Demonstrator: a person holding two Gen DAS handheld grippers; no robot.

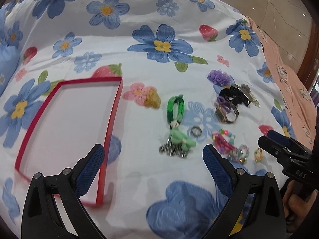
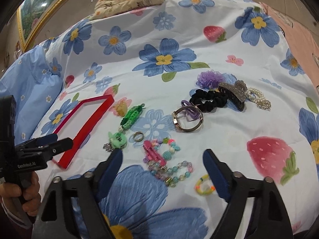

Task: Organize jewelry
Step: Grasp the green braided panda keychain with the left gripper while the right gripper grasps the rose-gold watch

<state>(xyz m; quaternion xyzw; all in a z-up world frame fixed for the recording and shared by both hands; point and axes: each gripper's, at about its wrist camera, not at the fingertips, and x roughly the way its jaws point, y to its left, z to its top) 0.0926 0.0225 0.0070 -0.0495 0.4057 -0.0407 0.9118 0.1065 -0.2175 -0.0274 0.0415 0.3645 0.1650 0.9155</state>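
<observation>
Jewelry lies loose on the bed quilt (image 2: 229, 131), right of the empty red tray (image 1: 117, 107): beaded bracelet (image 2: 171, 171), pink clips (image 2: 153, 154), small ring (image 2: 138, 136), watch (image 2: 187, 119), green keychain (image 2: 127, 123). All looks light; beads slippery and floppy, so pinch across the strand; clips are stiff, take mid-body. Quilt is soft and wrinkled, pads will sink. Right gripper (image 2: 162, 159) half-wide over the beads, holding nothing; left gripper (image 1: 153, 157) wide, empty. Framed picture (image 2: 39, 6) behind
</observation>
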